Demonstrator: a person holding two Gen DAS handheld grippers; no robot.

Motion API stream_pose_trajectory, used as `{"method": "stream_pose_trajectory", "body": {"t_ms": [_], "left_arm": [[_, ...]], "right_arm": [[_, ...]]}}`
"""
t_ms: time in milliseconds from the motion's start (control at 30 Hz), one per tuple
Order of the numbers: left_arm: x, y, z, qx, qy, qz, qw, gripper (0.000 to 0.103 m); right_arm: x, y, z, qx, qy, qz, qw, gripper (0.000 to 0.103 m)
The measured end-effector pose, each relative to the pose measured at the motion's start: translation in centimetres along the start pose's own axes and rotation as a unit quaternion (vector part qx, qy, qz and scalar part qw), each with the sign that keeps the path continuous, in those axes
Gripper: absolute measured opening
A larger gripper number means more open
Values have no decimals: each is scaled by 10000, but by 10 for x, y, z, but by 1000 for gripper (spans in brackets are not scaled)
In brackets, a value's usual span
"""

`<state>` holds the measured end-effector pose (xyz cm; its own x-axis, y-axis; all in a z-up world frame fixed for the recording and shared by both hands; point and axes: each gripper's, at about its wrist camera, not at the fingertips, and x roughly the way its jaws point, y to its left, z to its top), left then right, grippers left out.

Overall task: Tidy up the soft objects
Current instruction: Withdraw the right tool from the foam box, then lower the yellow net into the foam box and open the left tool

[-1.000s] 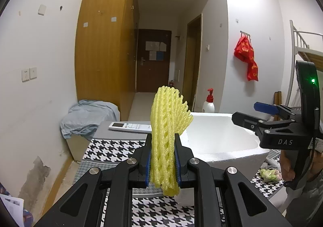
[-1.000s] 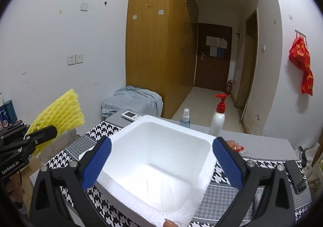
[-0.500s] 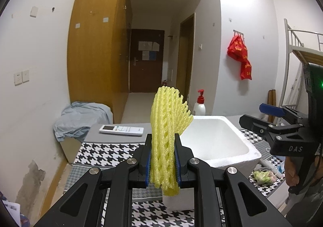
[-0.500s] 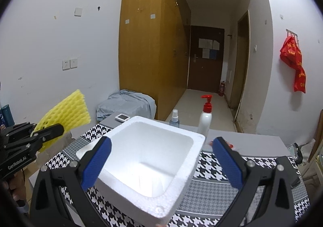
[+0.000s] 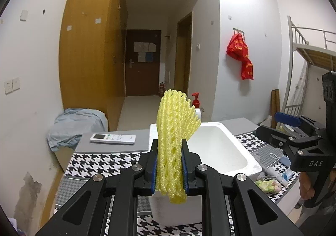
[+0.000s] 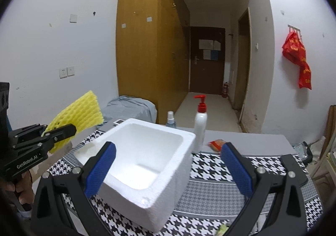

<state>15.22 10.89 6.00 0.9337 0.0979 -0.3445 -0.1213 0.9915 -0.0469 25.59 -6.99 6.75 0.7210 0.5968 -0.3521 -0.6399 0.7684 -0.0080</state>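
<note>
My left gripper [image 5: 169, 170] is shut on a yellow foam net sleeve [image 5: 174, 133], which stands upright between the pads. In the right wrist view the same yellow foam net sleeve [image 6: 80, 113] shows at the left, off the table's left side. A white foam box [image 6: 145, 158] sits on the houndstooth tablecloth [image 6: 214, 171], and it looks bare inside. My right gripper [image 6: 168, 170] is open, its blue pads [image 6: 100, 171] wide apart, the left one over the box's near corner. The right gripper [image 5: 294, 129] also shows at the right of the left wrist view.
A red-pump lotion bottle [image 6: 200, 124] and a small spray bottle [image 6: 170, 119] stand behind the box. A white remote [image 5: 113, 139] lies on the grey table part. A red packet [image 6: 217, 144] lies right of the box. A greenish soft object [image 5: 265, 185] lies by the box.
Both grippers have drifted sideways, and the box now sits further left and lower in the right wrist view. The left gripper keeps its hold on the sleeve.
</note>
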Motion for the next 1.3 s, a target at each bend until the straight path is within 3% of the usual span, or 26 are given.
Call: {"method": "stream_pose_trajectory", "body": {"t_ms": [633, 1300], "left_arm": [[34, -32, 7, 74, 288, -443, 9986, 19], [65, -40, 9, 81, 578, -368, 9976, 22]], "right_arm": [[-32, -35, -20, 202, -58, -477, 9986, 102], [-45, -57, -50, 362, 22, -725, 9967, 102]]}}
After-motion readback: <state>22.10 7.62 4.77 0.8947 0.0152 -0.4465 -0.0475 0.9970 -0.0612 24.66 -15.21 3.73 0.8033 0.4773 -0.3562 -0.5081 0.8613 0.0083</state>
